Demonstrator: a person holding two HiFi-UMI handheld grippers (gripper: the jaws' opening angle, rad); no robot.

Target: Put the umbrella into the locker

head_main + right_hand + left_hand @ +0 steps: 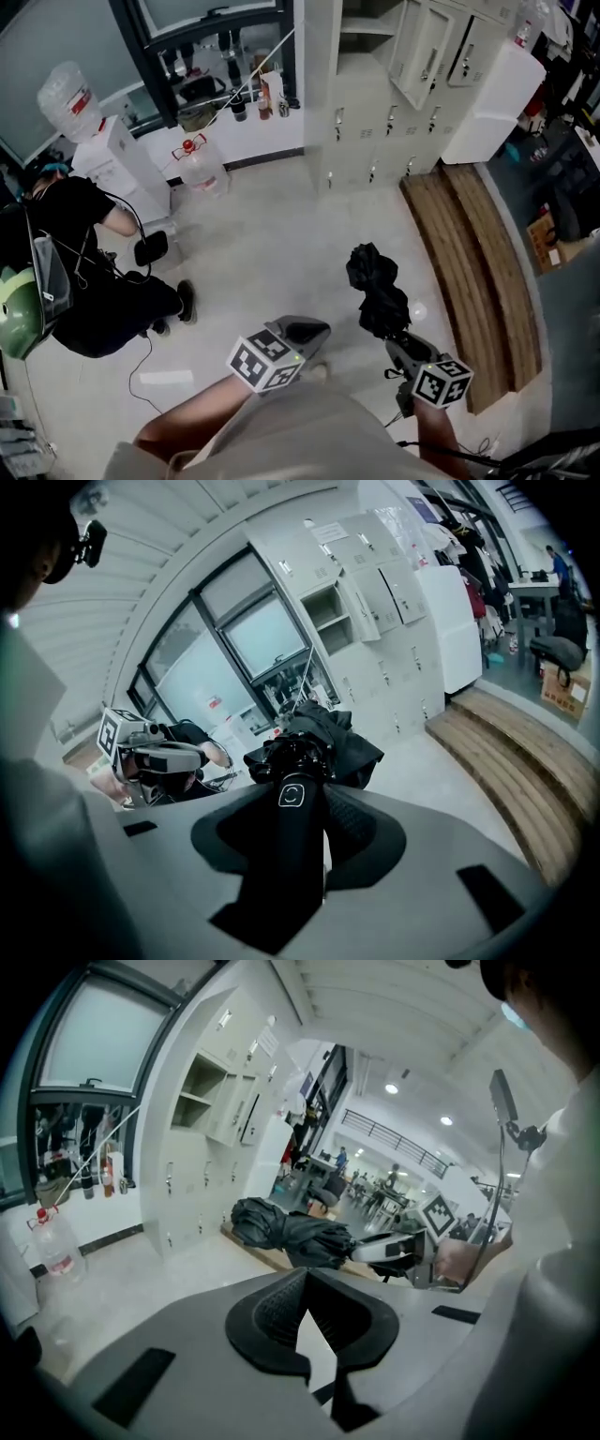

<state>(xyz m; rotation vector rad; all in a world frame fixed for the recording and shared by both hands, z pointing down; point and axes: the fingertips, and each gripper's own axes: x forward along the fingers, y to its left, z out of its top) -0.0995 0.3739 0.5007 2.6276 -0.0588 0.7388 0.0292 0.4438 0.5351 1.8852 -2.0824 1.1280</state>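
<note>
A black folded umbrella (377,286) sticks forward over the pale floor, its canopy bunched at the far end. My right gripper (400,343) is shut on its handle (291,827), which runs between the jaws and bears a small logo. The canopy (319,742) hangs just past the fingertips. My left gripper (312,329) is beside it on the left, shut with nothing between its pads (281,1307). In the left gripper view the umbrella (291,1237) shows ahead to the right. The cream lockers (375,141) stand across the floor, one upper compartment (366,28) open.
A person in black (84,272) crouches on the floor at the left, beside a water dispenser (103,141). A water jug (200,167) stands near the wall. A low wooden platform (478,272) runs along the right. A white cabinet (492,103) stands by the lockers.
</note>
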